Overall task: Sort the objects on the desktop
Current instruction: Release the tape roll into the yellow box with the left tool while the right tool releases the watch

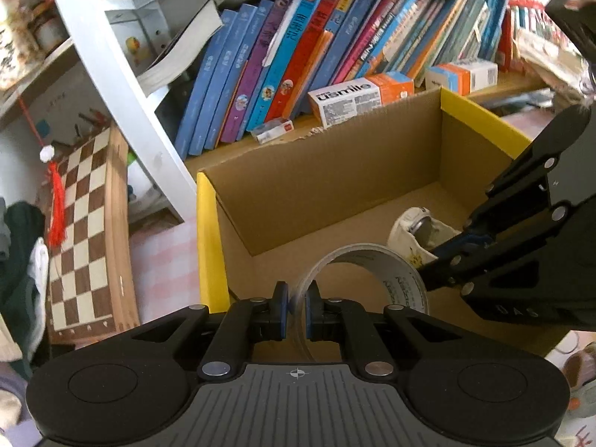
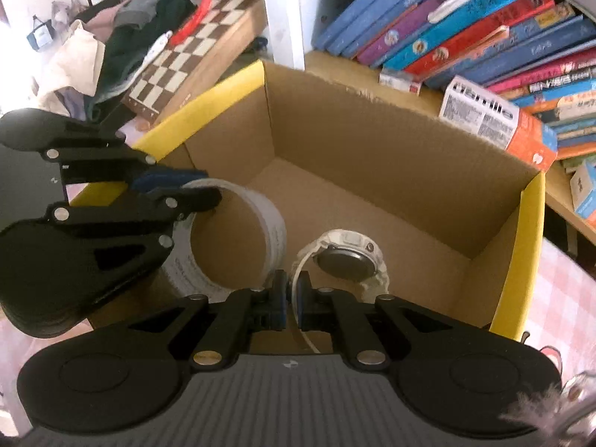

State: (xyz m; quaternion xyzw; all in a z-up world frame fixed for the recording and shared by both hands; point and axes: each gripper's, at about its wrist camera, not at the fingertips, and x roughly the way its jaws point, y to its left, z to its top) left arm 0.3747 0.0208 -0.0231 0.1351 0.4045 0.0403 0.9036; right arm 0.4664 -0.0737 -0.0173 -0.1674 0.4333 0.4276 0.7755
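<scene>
Clear tape roll (image 1: 367, 279) and white wristwatch (image 2: 344, 257), both over the cardboard box (image 1: 327, 171).
Left claw (image 1: 296, 307) pinches the roll's thin, springy wall; right claw (image 2: 294, 298) pinches the watch's limp strap. Both likely light, so edge holds suffice.

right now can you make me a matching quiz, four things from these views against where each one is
Things:
1. tape roll
2. white watch
3. usmile box
4. chessboard

Places:
A. on the shelf in front of the books
B. pinched in the left tool
C. leaning outside the cardboard box
D. strap pinched in the right tool

Pairs: 1-B, 2-D, 3-A, 4-C
</scene>
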